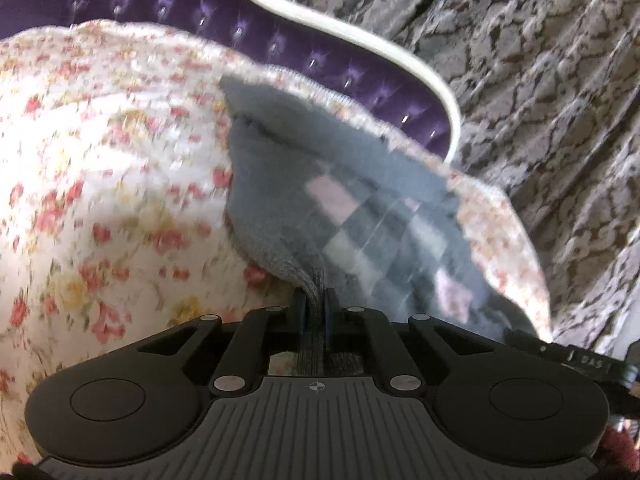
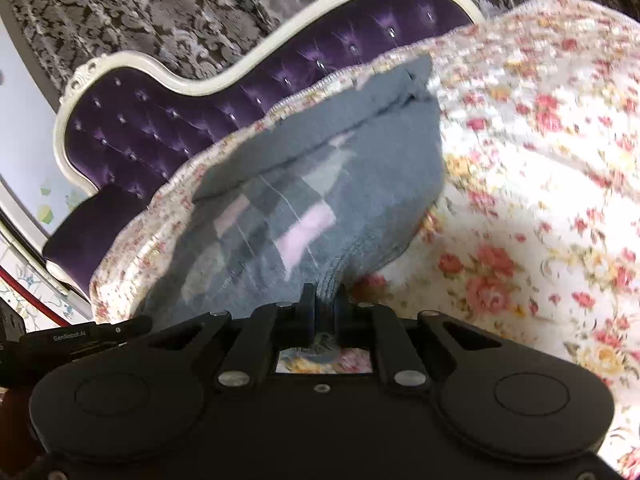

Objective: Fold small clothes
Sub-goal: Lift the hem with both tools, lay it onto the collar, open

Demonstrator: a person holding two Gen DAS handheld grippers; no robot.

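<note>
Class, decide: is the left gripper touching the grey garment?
Touching. The left wrist view shows the left gripper closed, with the grey garment's edge pinched between its fingers.

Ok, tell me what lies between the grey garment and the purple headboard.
In both wrist views, only a strip of the floral bedspread's edge separates the grey garment from the purple headboard.

Fuzzy grey knit garment [image 1: 280,184] (pale checks), quilted floral cotton bedspread [image 1: 100,160], tufted purple velvet headboard [image 2: 160,136]
</note>
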